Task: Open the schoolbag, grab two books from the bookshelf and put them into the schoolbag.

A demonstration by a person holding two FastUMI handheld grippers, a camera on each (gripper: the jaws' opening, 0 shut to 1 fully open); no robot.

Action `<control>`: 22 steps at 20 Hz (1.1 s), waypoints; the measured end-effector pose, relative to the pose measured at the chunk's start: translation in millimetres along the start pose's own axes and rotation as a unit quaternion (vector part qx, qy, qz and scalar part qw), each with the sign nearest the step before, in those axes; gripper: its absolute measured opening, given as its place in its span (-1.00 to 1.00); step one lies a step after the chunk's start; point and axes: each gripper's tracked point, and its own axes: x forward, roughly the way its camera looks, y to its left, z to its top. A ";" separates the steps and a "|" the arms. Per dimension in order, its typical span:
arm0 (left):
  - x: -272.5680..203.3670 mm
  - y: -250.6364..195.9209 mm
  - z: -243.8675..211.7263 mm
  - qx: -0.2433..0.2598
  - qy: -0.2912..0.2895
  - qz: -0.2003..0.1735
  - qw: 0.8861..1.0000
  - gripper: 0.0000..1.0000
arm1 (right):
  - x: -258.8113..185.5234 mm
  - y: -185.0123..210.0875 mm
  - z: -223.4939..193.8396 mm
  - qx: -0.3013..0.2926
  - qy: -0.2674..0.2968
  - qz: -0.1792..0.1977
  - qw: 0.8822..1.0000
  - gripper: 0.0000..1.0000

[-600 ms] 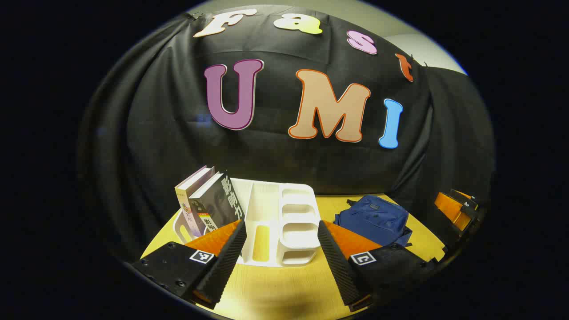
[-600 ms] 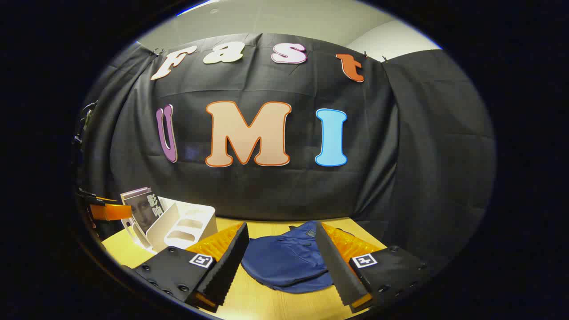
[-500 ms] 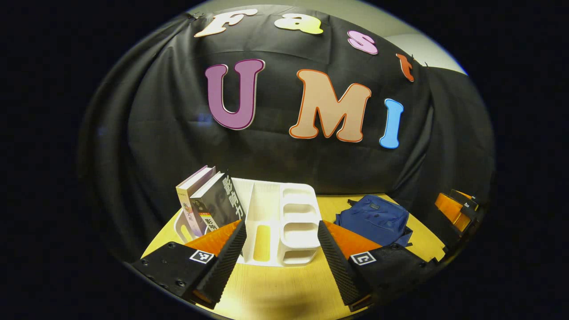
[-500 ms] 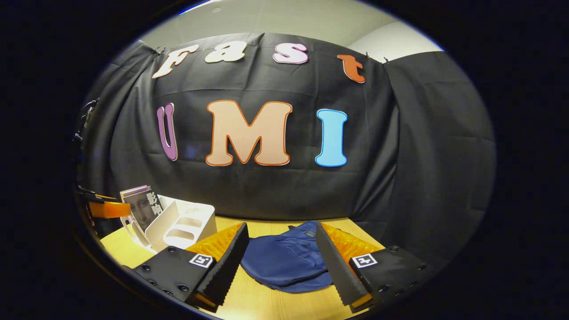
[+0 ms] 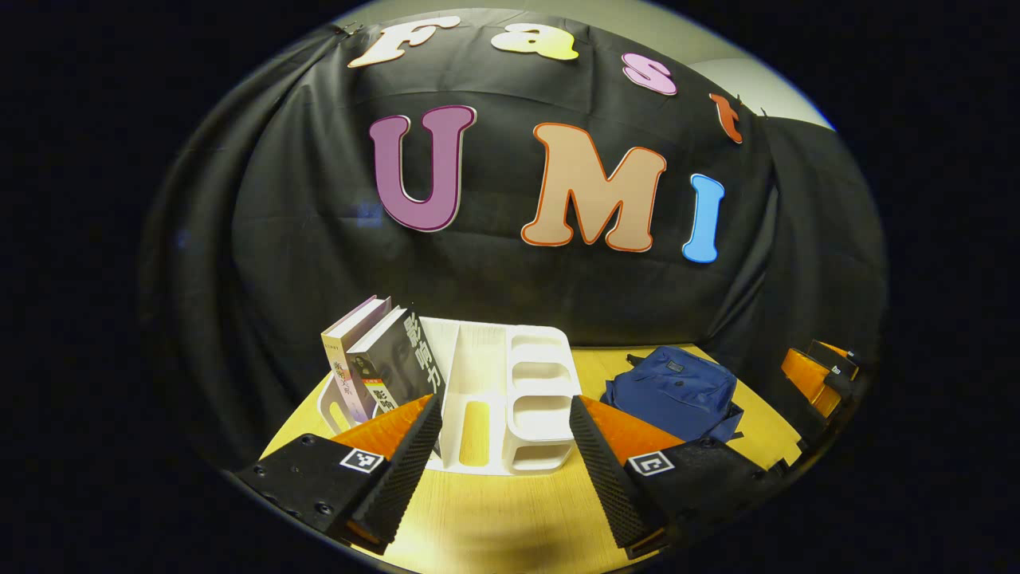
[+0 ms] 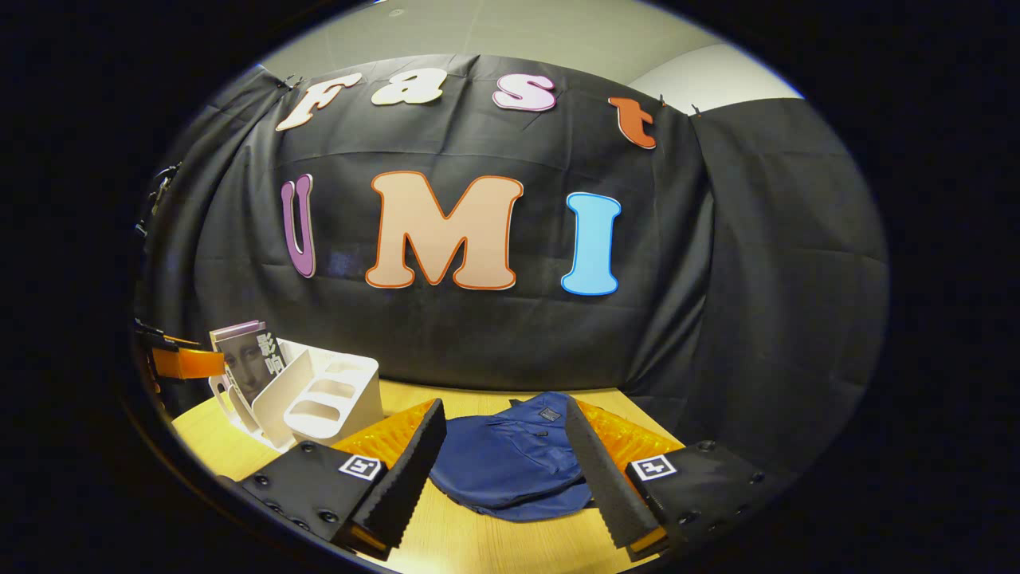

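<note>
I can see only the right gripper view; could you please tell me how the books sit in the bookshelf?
Observer: In the left gripper view, two books lean together in the end slot of the bookshelf, spines facing the camera.
Operator: Thank you. Is the slot next to them occupied?
Observer: No, that slot holds no book; its white floor and the cutout in it show.
Operator: And how does the left claw stand?
Observer: The left claw is open, holds nothing and points at the bookshelf.

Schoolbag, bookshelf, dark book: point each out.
schoolbag (image 6: 510, 466), right gripper view, on its front panel.
bookshelf (image 5: 538, 399), left gripper view, on its slotted right wall.
dark book (image 5: 398, 363), left gripper view, on its cover.
</note>
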 end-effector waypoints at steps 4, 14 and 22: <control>-0.5 3.6 -1.6 -0.007 0.002 0.008 1.000 0.90 | 4.4 -10.8 -5.7 -0.010 0.005 -0.013 1.000 0.89; -1.2 28.2 -12.3 -0.011 0.014 0.045 0.999 0.90 | 25.4 -49.1 -98.3 -0.239 0.071 -0.026 0.968 0.95; -6.0 53.6 -19.3 -0.009 0.029 0.087 0.996 0.89 | 51.2 -74.9 -151.3 -0.398 0.088 -0.040 0.912 0.83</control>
